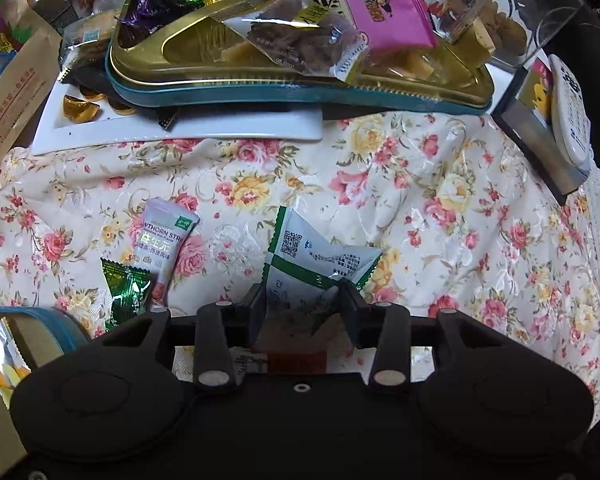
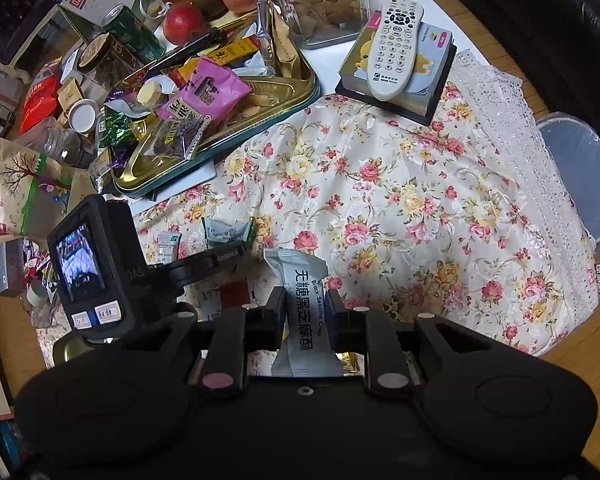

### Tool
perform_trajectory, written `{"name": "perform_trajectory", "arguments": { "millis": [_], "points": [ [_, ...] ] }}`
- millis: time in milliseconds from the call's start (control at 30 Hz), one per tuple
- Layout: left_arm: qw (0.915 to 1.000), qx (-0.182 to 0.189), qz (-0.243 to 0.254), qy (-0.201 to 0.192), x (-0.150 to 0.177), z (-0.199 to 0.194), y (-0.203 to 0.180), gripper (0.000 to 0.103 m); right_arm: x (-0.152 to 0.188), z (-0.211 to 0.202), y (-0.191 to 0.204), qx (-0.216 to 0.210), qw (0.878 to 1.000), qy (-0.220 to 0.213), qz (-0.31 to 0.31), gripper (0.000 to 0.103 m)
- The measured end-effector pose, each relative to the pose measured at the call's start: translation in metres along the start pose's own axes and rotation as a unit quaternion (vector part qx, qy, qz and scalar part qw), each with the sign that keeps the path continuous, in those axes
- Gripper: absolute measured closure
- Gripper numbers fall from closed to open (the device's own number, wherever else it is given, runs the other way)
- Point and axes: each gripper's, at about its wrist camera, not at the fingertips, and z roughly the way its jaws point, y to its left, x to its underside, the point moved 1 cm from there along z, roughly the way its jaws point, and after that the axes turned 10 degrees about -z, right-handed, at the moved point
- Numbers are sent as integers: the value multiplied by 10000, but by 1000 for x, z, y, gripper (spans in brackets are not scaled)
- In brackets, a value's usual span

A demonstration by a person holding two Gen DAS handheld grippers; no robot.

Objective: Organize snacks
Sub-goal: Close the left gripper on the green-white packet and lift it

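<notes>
Jaws of the left gripper (image 1: 302, 294) stand wide, with a green-and-white snack packet (image 1: 320, 258) between them; whether the pads press on its sides I cannot tell from the left wrist view. The packet rises off the floral cloth (image 1: 420, 200) that covers the counter. Just left of it on the cloth lie a pale hawthorn strip packet (image 1: 162, 236) and a green foil candy (image 1: 126, 290), the candy overlapping the strip's lower end. Toward the far edge of the counter sits a gold tin tray (image 1: 260, 76) with a teal rim, heaped with snacks, a pink packet (image 1: 364, 4) on top; the tray rests partly on a white rectangular plate (image 1: 180, 128) holding gold-wrapped sweets.

Jaws of the right gripper (image 2: 305, 300) are nearly closed and clamp a grey black sesame crisp bar (image 2: 300, 304), which stands on end between the pads above the cloth (image 2: 380, 184). In this view the left gripper's camera body (image 2: 92, 260) shows at the left. Beyond it lies the gold tray (image 2: 260, 116) with the pink packet (image 2: 208, 88). At the far right corner of the counter a white remote control (image 2: 396, 44) rests on a yellow cartoon box (image 2: 428, 76), beside a clear container of walnuts (image 2: 324, 0).
</notes>
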Motion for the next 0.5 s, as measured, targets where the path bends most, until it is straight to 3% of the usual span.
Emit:
{"name": "perform_trajectory", "arguments": {
  "millis": [300,500],
  "points": [
    [9993,-123,-122,-330,-13,1,-13,54,-1,1,-1,-26,10000,55,1,81],
    [9986,-195,-274,-407,-23,11,-12,47,1,5,3,42,9998,125,-143,81]
  ]
}}
